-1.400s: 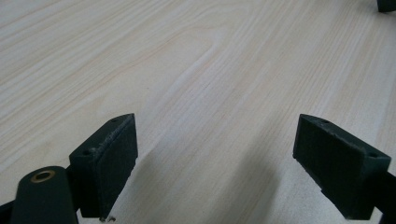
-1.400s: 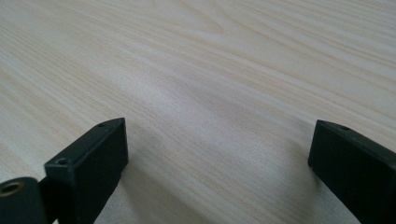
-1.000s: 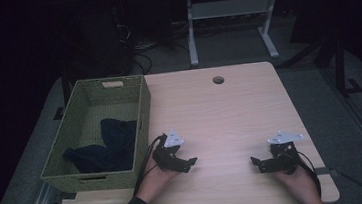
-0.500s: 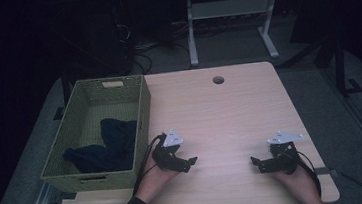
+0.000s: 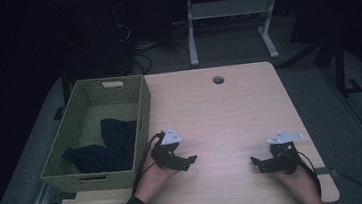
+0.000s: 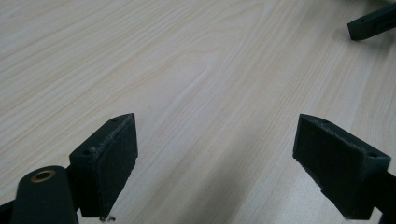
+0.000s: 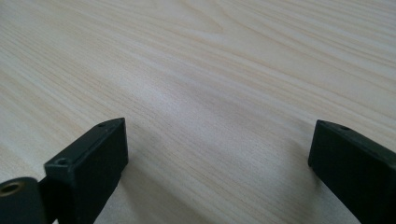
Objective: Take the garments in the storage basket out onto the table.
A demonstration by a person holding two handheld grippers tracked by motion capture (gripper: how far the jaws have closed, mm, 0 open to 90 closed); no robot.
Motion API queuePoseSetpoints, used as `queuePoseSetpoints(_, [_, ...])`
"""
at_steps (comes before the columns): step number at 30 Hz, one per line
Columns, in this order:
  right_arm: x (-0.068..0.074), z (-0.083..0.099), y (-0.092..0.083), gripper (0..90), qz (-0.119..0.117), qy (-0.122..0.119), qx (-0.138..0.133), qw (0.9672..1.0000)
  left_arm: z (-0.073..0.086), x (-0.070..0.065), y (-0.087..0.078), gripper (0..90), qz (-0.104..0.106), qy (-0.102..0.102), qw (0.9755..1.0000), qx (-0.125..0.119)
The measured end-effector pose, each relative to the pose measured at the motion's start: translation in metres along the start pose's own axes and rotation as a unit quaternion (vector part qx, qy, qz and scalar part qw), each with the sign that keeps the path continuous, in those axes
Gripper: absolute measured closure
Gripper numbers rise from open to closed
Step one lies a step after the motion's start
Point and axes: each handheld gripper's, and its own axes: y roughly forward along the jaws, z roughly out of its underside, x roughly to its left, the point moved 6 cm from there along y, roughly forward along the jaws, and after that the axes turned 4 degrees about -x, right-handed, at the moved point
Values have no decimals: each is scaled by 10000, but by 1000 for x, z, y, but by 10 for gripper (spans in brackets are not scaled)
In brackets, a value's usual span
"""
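2 grippers parked on table (image 5: 220, 108), unmoved since 1 second ago. Left gripper (image 5: 190, 159) jaws apart, right gripper (image 5: 255, 163) likewise, nothing held. Dark cloth (image 5: 107, 144) sits in basket (image 5: 139, 106); work idle.

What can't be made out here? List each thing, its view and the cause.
- Cloth in the basket, high view: its kind and shape are lost in dim light and dark folds.
- Basket floor under the cloth, high view: covered by it.
- Left gripper and right gripper, high view: too small to show jaw gaps; each gripper view shows its jaws apart over bare table.
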Motion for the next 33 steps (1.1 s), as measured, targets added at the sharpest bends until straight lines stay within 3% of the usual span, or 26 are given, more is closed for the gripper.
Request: queuePoseSetpoints(33, [0, 0, 0, 41, -4, -18, -2, 10000, -12, -1, -10, 138, -5, 11, 10000, -45])
